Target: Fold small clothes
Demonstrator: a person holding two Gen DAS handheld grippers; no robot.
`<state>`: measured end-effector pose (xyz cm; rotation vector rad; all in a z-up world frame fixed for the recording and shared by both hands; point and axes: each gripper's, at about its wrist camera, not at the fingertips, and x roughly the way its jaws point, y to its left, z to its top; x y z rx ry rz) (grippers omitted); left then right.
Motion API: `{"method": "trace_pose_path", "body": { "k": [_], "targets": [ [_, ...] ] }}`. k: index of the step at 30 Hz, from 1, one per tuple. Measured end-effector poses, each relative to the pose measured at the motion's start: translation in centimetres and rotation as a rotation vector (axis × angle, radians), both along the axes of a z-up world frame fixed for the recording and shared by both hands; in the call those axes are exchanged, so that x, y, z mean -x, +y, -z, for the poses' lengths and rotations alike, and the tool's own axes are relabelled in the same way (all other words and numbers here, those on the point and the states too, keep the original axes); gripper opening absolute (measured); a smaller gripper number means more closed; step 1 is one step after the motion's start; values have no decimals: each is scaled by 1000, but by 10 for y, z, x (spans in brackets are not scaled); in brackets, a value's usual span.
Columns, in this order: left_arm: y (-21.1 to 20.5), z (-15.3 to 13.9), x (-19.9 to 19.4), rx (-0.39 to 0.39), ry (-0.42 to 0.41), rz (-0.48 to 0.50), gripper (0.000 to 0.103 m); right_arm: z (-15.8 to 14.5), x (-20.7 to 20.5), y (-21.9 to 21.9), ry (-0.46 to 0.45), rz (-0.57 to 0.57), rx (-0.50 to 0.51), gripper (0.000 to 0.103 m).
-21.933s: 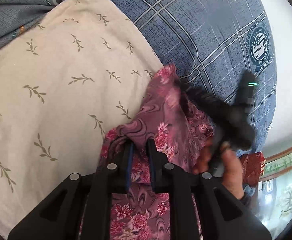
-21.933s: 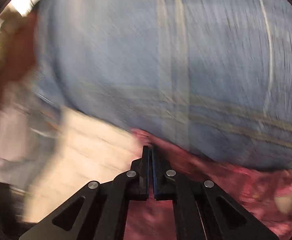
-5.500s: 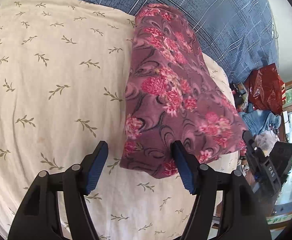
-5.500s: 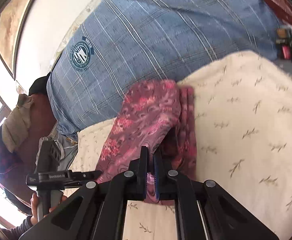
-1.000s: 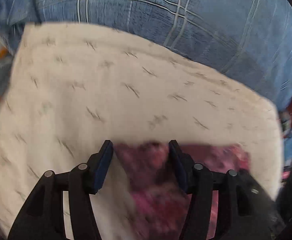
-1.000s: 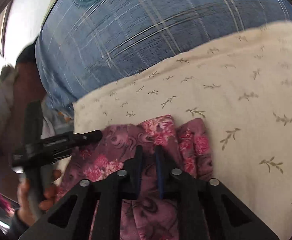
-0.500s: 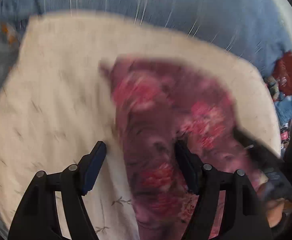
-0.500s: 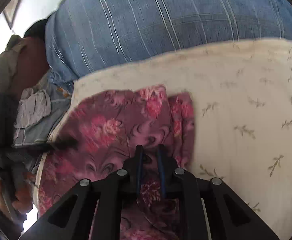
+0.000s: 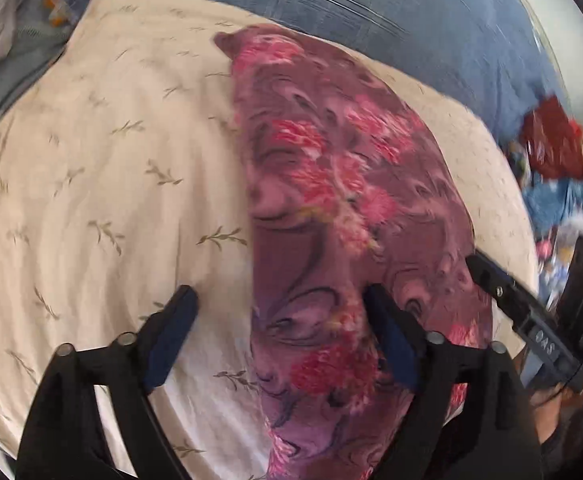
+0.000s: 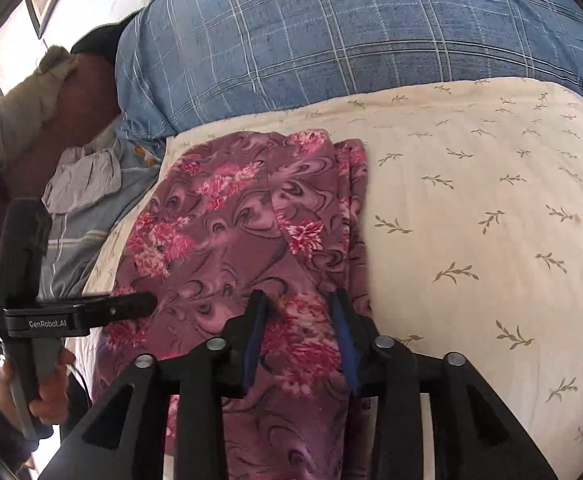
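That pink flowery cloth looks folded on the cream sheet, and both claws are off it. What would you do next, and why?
Probably lift both grippers clear. The flowery garment lies folded in layers on the cream sheet. The left gripper and right gripper have just been opening; neither pinches the cloth, so nothing should drag along. One layer juts out along the right edge, which might want a nudge afterwards.

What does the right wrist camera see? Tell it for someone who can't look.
A folded purple flowery cloth lies on a cream leafy sheet. The right tool, just opening, hovers over it; the left tool pokes in beside a blue checked pillow.
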<state>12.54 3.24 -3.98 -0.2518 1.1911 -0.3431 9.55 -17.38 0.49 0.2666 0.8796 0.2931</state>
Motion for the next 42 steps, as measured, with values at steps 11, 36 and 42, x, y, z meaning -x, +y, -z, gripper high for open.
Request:
{"method": "trace_pose_path", "body": {
  "k": [11,36,42],
  "targets": [
    [-10,-16,46,-76,-38,98,87,-24,40,-3,-42,-45,-1,51],
    [12,-42,14,22,-79,59,94,-44,25,-9,-112,-45,-73,16],
    [2,5,-11,-80,0,28,100,1,-9,16,-53,-5,30,20]
  ]
}}
